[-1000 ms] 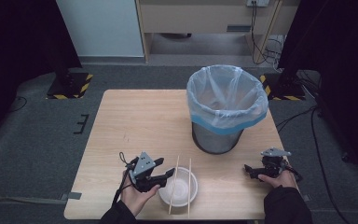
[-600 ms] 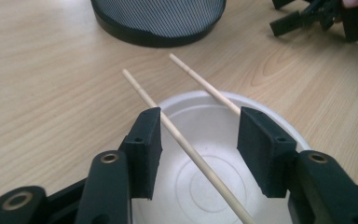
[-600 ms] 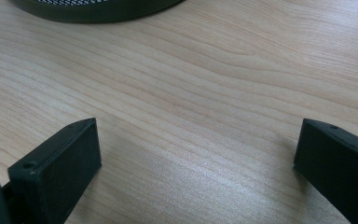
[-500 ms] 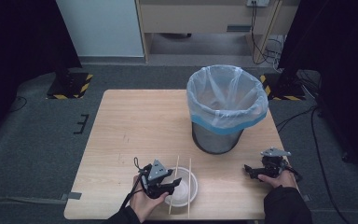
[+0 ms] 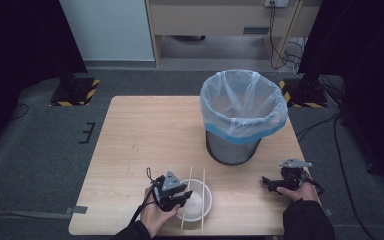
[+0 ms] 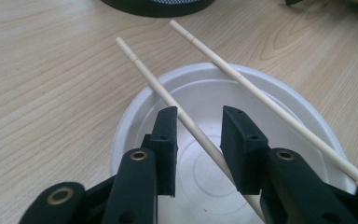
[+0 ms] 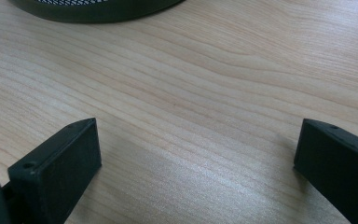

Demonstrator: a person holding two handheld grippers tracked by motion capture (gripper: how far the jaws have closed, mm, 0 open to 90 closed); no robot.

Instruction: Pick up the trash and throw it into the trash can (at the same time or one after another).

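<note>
A white bowl (image 5: 208, 194) sits near the table's front edge with two wooden chopsticks laid across its rim. My left gripper (image 5: 186, 196) reaches over the bowl from the left. In the left gripper view its jaws (image 6: 199, 122) straddle the left chopstick (image 6: 144, 77) above the bowl (image 6: 130, 107). They have just been closing, and a gap still shows beside the stick. The other chopstick (image 6: 242, 77) lies to the right of the jaws. My right gripper (image 5: 266, 182) rests at the front right, its jaws (image 7: 196, 135) wide open over bare wood.
A black mesh bin (image 5: 240, 115) lined with a clear bag stands at the back right of the wooden table (image 5: 145, 130), just beyond the bowl. Its base (image 7: 98, 9) is close ahead of the right gripper. Dark floor surrounds the table.
My left gripper has moved right, from beside the bowl to over it, and its jaws have narrowed around the left chopstick. The right gripper has stayed put.
</note>
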